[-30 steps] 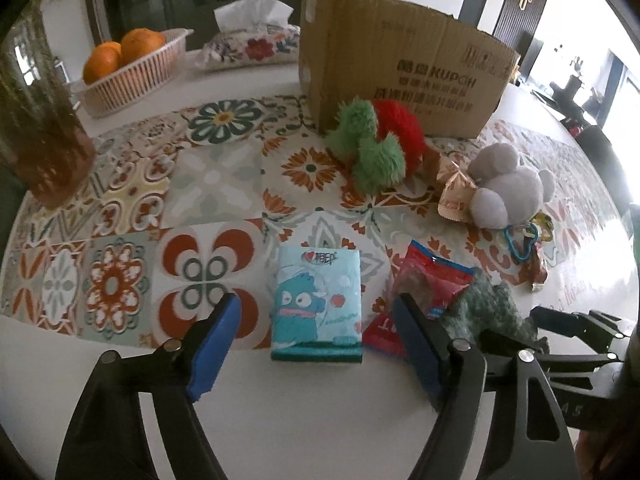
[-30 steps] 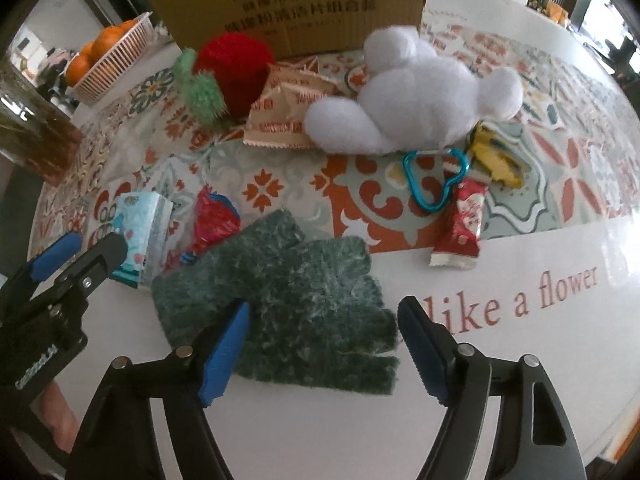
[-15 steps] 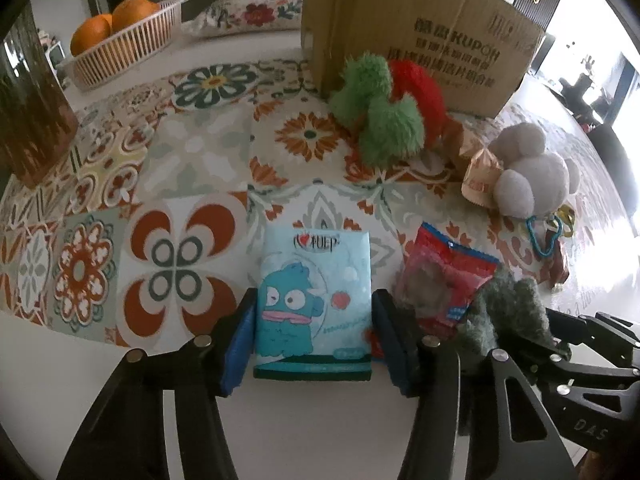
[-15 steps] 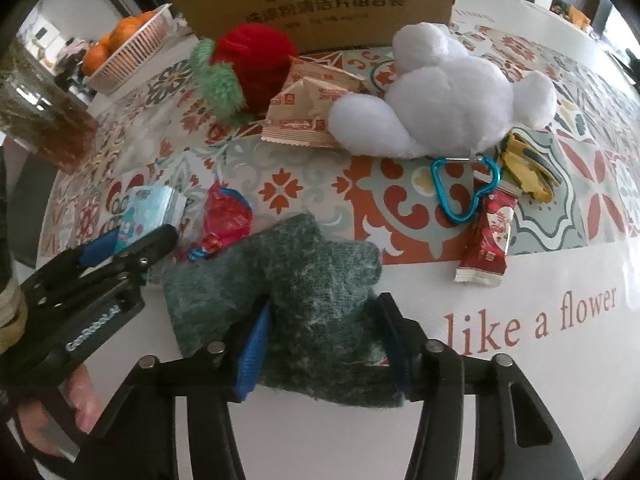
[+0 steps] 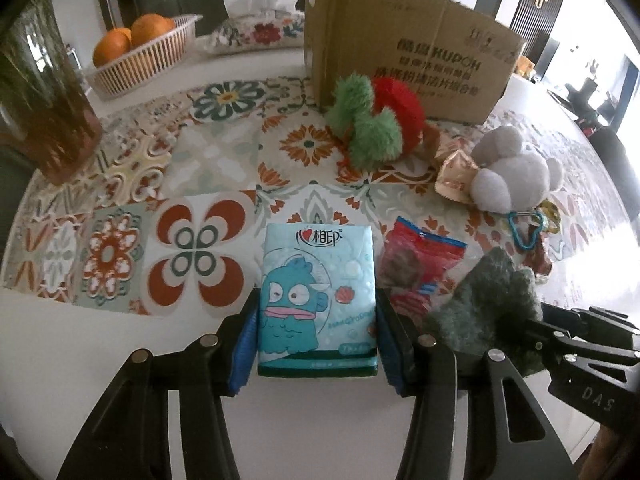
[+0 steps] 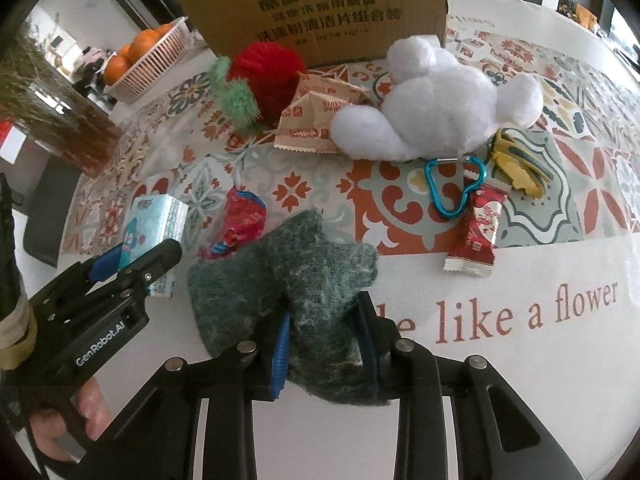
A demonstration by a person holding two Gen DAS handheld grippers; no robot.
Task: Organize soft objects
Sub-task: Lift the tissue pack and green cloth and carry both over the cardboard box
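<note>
My left gripper is shut on a light blue tissue pack with a cartoon fish, at the table's near edge; the pack also shows in the right wrist view. My right gripper is shut on a dark green knitted glove, bunched up between the pads; the glove also shows in the left wrist view. A red and green plush and a white plush mouse lie in front of the cardboard box.
Red snack packets, biscuit wrappers, a blue carabiner and a yellow item lie on the patterned cloth. A basket of oranges, a tissue box and a glass vase stand at the back left.
Both grippers moved forward and closed: the left on the tissue pack, the right on the green glove, which is now bunched and lifted at its near end.
</note>
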